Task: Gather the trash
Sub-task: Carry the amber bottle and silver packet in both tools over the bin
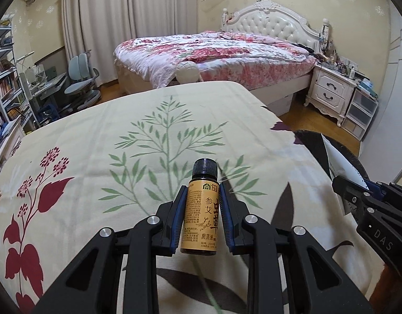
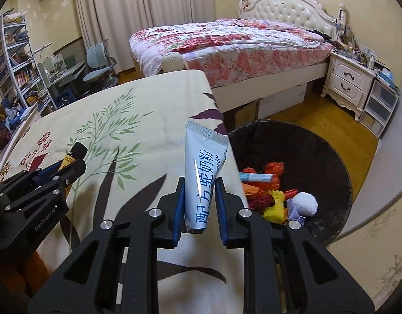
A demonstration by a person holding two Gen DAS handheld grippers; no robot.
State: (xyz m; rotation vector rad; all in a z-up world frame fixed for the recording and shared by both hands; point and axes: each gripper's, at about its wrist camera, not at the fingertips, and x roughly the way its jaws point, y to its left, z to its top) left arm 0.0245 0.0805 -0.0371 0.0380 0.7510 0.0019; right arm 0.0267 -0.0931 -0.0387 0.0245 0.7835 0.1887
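Note:
My left gripper (image 1: 203, 191) is shut on a small brown bottle (image 1: 201, 209) with a black cap and a yellow label, held upright above the floral tablecloth (image 1: 122, 144). My right gripper (image 2: 199, 183) is shut on a pale blue and white powder sachet (image 2: 204, 172), which stands up between the pads at the table's right edge. A round dark trash bin (image 2: 331, 157) stands on the floor just right of the table, holding several bright wrappers and a white ball. The left gripper with the bottle (image 2: 70, 158) shows at the left of the right wrist view. The right gripper (image 1: 352, 191) and sachet (image 1: 342, 162) show at the right of the left wrist view.
The table's cloth (image 2: 122, 120) is leaf-patterned. Beyond it stands a bed (image 1: 214, 52) with a flowered quilt, a white nightstand (image 1: 331, 91) and plastic drawers (image 2: 381, 107). A desk chair (image 1: 82, 78) and bookshelves (image 1: 4, 78) fill the left. Wooden floor (image 2: 318, 120) lies around the bin.

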